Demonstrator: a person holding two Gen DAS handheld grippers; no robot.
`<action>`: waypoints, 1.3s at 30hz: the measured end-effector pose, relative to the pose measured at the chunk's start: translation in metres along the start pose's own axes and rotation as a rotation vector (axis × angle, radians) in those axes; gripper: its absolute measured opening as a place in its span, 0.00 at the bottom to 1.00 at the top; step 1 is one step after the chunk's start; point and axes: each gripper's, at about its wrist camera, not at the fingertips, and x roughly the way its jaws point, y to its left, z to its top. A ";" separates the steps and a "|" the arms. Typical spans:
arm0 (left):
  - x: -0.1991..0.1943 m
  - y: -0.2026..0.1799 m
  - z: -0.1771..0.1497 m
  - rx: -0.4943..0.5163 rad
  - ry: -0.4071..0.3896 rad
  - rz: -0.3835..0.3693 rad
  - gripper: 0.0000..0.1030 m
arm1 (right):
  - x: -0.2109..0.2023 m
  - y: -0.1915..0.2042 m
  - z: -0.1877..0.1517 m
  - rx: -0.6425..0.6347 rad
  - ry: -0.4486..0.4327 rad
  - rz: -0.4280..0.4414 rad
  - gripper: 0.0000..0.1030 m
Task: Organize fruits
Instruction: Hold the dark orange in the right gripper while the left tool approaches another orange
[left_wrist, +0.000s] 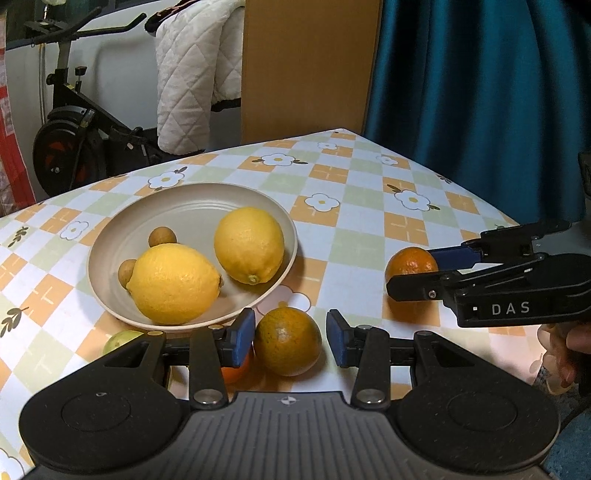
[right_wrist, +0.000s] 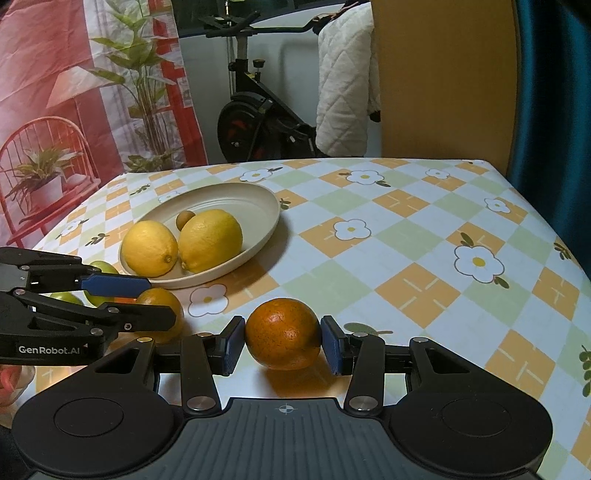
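Note:
A beige plate (left_wrist: 110, 236) (right_wrist: 258, 195) holds two lemons (left_wrist: 249, 243) (left_wrist: 173, 282) (right_wrist: 210, 240) and two small brown fruits (left_wrist: 161, 236). My left gripper (left_wrist: 290, 338) is open around a greenish orange (left_wrist: 287, 339) on the table; a gap shows beside its right pad. My right gripper (right_wrist: 282, 345) has both pads against an orange (right_wrist: 282, 334) resting on the table; it also shows in the left wrist view (left_wrist: 410, 264). The left gripper (right_wrist: 147, 299) appears at the left of the right wrist view, over the greenish orange (right_wrist: 162, 302).
A green fruit (left_wrist: 118, 339) and another orange (left_wrist: 236, 371) lie by the plate, partly hidden by my left gripper. Green fruits (right_wrist: 101, 266) show left of the plate. The checkered tablecloth (right_wrist: 406, 240) ends at edges far and right. An exercise bike (right_wrist: 251, 122) stands beyond.

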 end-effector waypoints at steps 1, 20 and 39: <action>0.000 0.000 0.000 -0.002 0.001 0.004 0.43 | 0.000 0.000 0.000 0.000 0.000 0.001 0.40; -0.003 -0.007 -0.002 0.013 -0.015 -0.017 0.52 | -0.001 0.001 -0.001 0.004 0.002 0.001 0.40; -0.003 -0.006 -0.009 -0.011 0.054 -0.016 0.52 | -0.002 0.004 -0.005 0.008 0.002 0.008 0.40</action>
